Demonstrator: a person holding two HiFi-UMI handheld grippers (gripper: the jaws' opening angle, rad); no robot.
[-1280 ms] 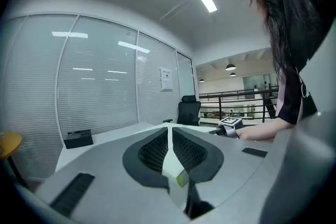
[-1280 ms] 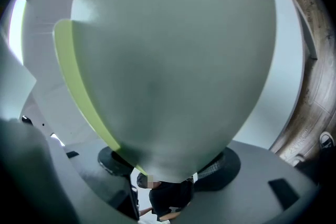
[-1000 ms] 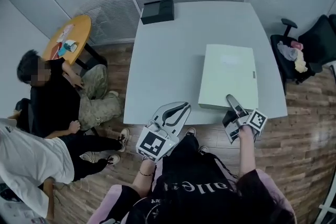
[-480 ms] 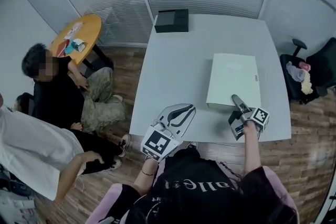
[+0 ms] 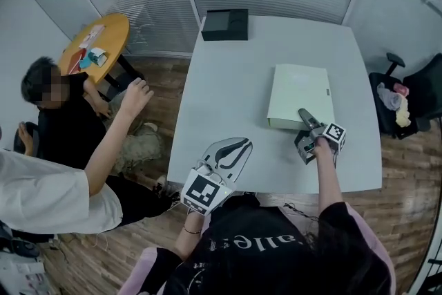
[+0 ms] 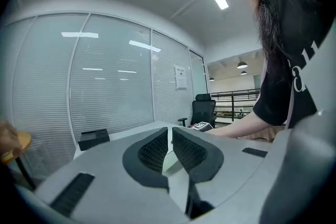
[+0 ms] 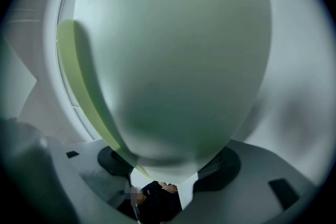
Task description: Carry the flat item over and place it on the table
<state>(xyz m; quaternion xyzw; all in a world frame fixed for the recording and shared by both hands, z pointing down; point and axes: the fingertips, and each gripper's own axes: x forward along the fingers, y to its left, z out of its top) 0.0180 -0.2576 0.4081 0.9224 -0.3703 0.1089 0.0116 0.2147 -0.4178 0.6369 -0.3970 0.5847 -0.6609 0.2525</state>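
- The flat pale-green box (image 5: pixel 299 94) is over the right half of the white counter (image 5: pixel 228 93), its long sides running away from the person.
- Whether its underside rests fully on the counter cannot be told.
- The right tool (image 5: pixel 304 115) is clamped on the middle of the box's near edge, with one jaw lying on the lid.
- In the right gripper view the box (image 7: pixel 173 60) fills most of the frame and sits between the two dark pads of the right tool (image 7: pixel 170 168).
- The left tool (image 5: pixel 242 143) is at the near edge of the counter, well apart from the box and to its left.
- In the left gripper view the left tool (image 6: pixel 169 138) has its ribbed pads drawn together, with only a thin slit between them and nothing in it.
- A black box (image 5: pixel 225 24) lies at the far edge of the counter.
- A round orange table (image 5: pixel 93 45) with small items stands to the left.
- A person in a white shirt stretches out a hand (image 5: pixel 135 94) beside a seated person in black (image 5: pixel 65 128).
- A black office chair (image 5: pixel 418 90) stands to the right on the wooden floor (image 5: pixel 407 169).
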